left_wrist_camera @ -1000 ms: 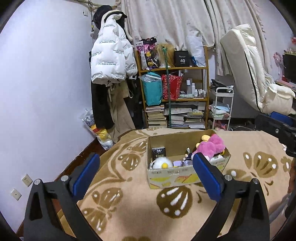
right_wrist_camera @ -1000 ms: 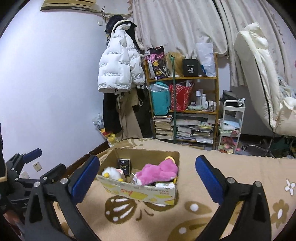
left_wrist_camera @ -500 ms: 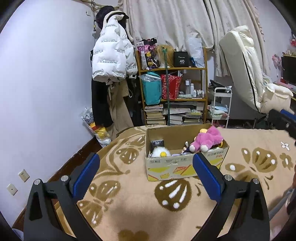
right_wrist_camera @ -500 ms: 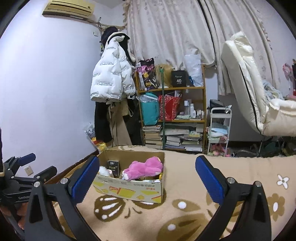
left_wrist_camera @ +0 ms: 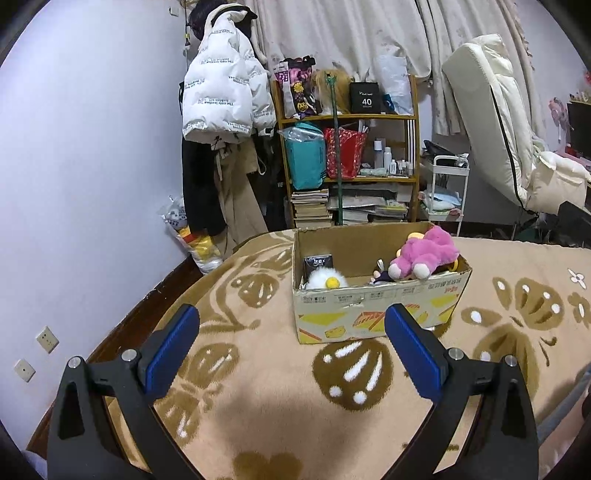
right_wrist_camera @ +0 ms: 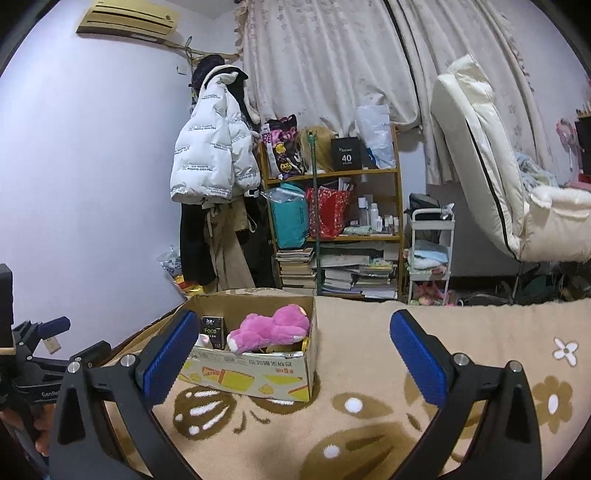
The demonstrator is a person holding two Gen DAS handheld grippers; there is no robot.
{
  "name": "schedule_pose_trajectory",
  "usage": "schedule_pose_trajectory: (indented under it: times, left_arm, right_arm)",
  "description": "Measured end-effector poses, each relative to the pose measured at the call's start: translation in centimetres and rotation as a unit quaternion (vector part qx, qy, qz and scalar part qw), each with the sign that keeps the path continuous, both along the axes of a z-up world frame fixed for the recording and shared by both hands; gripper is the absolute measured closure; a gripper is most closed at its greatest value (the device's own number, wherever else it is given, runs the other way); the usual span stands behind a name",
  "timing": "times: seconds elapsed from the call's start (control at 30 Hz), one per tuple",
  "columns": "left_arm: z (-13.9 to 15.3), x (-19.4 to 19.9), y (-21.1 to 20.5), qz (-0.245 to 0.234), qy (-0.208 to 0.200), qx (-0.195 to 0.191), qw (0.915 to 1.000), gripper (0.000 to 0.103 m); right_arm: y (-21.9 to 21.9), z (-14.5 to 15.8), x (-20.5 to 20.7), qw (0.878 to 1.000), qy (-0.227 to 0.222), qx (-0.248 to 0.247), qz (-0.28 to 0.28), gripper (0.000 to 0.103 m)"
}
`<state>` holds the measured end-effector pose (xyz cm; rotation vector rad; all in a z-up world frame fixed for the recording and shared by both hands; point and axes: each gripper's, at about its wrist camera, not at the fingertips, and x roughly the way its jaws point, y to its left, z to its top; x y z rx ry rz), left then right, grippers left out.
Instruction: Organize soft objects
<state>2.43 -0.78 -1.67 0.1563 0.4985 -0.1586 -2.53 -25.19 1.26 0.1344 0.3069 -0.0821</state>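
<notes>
A pink plush toy lies along the right side of an open cardboard box on a beige blanket with brown leaf and flower patterns; its head and feet rest over the box's front rim. In the box's left corner sits a white fluffy toy with a yellow nose, in front of a small black packet that stands against the back wall. From the right wrist view, the pink toy lies beside the black packet marked "Face".

The left gripper hovers over the blanket just short of the box, its blue-padded fingers spread wide with nothing between them and touching nothing. The right gripper is likewise spread wide and empty, held low over the blanket to the right of the box, its left pad overlapping the box's near corner in the view. The left gripper's dark frame shows at that view's left edge.

Nothing lies on the blanket between either gripper and the box. Behind it, a wooden shelf holds stacked books, a teal bag, a red bag and small bottles. A white puffer jacket hangs on the wall to the left, a small white cart stands to the right of the shelf, and a cream recliner chair leans before pale curtains.
</notes>
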Motion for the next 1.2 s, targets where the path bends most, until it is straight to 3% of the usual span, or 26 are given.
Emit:
schedule_pose_trajectory:
  times: [0.33, 1.2]
  left_arm:
    - [-0.48, 0.25, 0.17, 0.008, 0.011, 0.000, 0.9999, 0.003]
    - [-0.08, -0.14, 0.09, 0.003, 0.000, -0.002, 1.0000, 0.003]
  right_arm:
    - [0.17, -0.91, 0.50, 1.000, 0.022, -0.008, 0.001, 0.000]
    - [0.25, -0.98, 0.31, 1.000, 0.026, -0.006, 0.000, 0.000]
